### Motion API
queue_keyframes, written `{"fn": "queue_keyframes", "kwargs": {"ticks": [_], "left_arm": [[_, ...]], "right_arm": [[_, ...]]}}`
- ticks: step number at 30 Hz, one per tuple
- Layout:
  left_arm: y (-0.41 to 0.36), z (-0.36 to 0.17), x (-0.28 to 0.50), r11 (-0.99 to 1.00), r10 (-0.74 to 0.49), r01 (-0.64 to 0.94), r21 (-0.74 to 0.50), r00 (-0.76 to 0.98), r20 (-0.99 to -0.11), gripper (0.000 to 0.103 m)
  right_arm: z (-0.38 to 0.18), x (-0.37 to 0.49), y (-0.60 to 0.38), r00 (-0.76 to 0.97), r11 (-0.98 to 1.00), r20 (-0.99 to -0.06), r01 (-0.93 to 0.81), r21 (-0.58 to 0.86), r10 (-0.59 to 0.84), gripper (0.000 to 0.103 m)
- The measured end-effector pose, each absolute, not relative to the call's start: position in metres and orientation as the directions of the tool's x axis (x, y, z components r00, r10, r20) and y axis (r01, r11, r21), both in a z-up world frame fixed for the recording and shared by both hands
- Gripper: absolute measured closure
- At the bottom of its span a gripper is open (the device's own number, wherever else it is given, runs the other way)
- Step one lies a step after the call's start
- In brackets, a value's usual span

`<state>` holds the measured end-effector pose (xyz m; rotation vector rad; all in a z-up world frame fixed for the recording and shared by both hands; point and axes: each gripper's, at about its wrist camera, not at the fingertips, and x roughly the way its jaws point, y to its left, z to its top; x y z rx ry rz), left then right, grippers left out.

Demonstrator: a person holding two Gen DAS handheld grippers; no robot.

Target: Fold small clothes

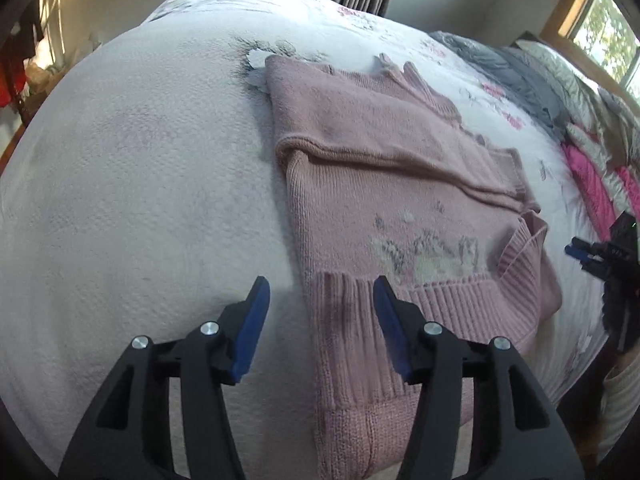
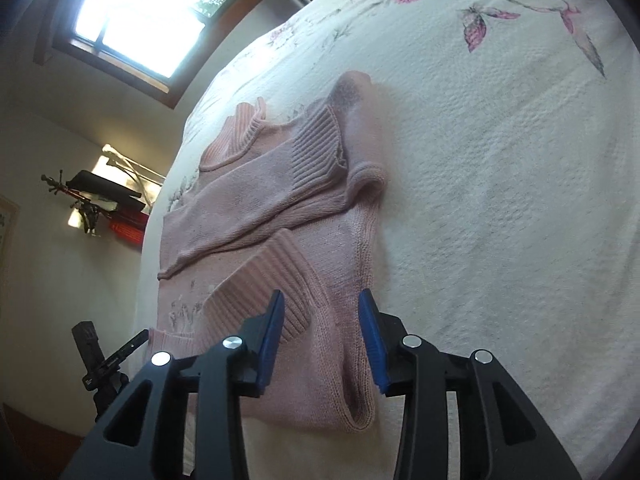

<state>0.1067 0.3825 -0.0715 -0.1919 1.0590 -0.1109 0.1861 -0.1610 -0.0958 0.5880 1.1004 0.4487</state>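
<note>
A small pink knit sweater [image 1: 384, 184] lies flat on the white bedspread [image 1: 140, 184], its sleeves folded across the body. My left gripper [image 1: 320, 300] stands open over the sweater's near left corner, where a ribbed cuff lies; its right pad hangs above the knit, its left pad above bare bedspread. In the right wrist view the same sweater [image 2: 260, 208] runs away from me. My right gripper [image 2: 322, 316] is open, straddling the sweater's near right edge with nothing pinched. The right gripper [image 1: 592, 254] also shows at the right edge of the left wrist view.
The flowered bedspread [image 2: 500, 160] spreads wide to the right of the sweater. Grey clothes [image 1: 516, 76] and pink ones [image 1: 592, 184] are piled at the bed's far right. A tripod [image 2: 100, 368] stands beside the bed, and a window [image 2: 132, 20] lights the room.
</note>
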Motion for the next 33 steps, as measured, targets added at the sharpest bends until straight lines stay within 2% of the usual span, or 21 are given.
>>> {"fn": "queue_keyframes", "kwargs": {"ticks": [2,3,4,5,7,10,14,19,24,30,32,33], "left_arm": [[0.375,-0.081,0.11,0.988,-0.137,0.002,-0.154,0.47,-0.872,0.049],[0.372,-0.083,0.111,0.991,-0.12,0.005,-0.134,0.473,-0.873,0.055],[0.37,-0.083,0.112,0.992,-0.112,0.01,-0.123,0.479,-0.871,0.063],[0.367,-0.082,0.112,0.991,-0.127,0.024,-0.131,0.479,-0.868,0.084],[0.363,-0.078,0.111,0.992,-0.119,0.028,-0.121,0.495,-0.86,0.089],[0.36,-0.067,0.106,0.993,-0.118,0.04,-0.115,0.529,-0.841,0.091],[0.37,-0.056,0.097,0.979,-0.178,0.023,-0.2,0.565,-0.806,0.091],[0.367,-0.058,0.091,0.983,-0.152,0.006,-0.182,0.58,-0.8,0.093],[0.361,-0.047,0.077,0.978,-0.191,0.051,-0.204,0.622,-0.76,0.094],[0.357,-0.067,0.093,0.985,-0.165,0.046,-0.169,0.568,-0.806,0.092],[0.356,-0.078,0.099,0.988,-0.146,0.039,-0.149,0.545,-0.826,0.088],[0.354,-0.082,0.102,0.99,-0.132,0.039,-0.132,0.539,-0.832,0.087]], "right_arm": [[-0.09,0.185,-0.157,0.391,0.776,-0.697,-0.076,0.626,0.601,0.062],[-0.088,0.185,-0.152,0.39,0.788,-0.706,-0.092,0.608,0.591,0.06],[-0.086,0.185,-0.148,0.387,0.802,-0.718,-0.111,0.587,0.579,0.058],[-0.084,0.185,-0.144,0.382,0.814,-0.729,-0.131,0.566,0.568,0.057],[-0.082,0.186,-0.134,0.371,0.833,-0.749,-0.172,0.526,0.549,0.056],[-0.082,0.191,-0.118,0.356,0.85,-0.772,-0.224,0.477,0.526,0.054],[-0.09,0.202,-0.101,0.332,0.85,-0.785,-0.271,0.452,0.523,0.051],[-0.104,0.22,-0.079,0.299,0.868,-0.831,-0.333,0.37,0.469,0.051],[-0.118,0.234,-0.055,0.278,0.876,-0.872,-0.395,0.278,0.402,0.047],[-0.135,0.239,-0.038,0.277,0.88,-0.888,-0.415,0.232,0.366,0.043],[-0.135,0.235,-0.038,0.286,0.874,-0.883,-0.428,0.231,0.373,0.052],[-0.134,0.233,-0.039,0.28,0.863,-0.876,-0.441,0.246,0.393,0.065]]}}
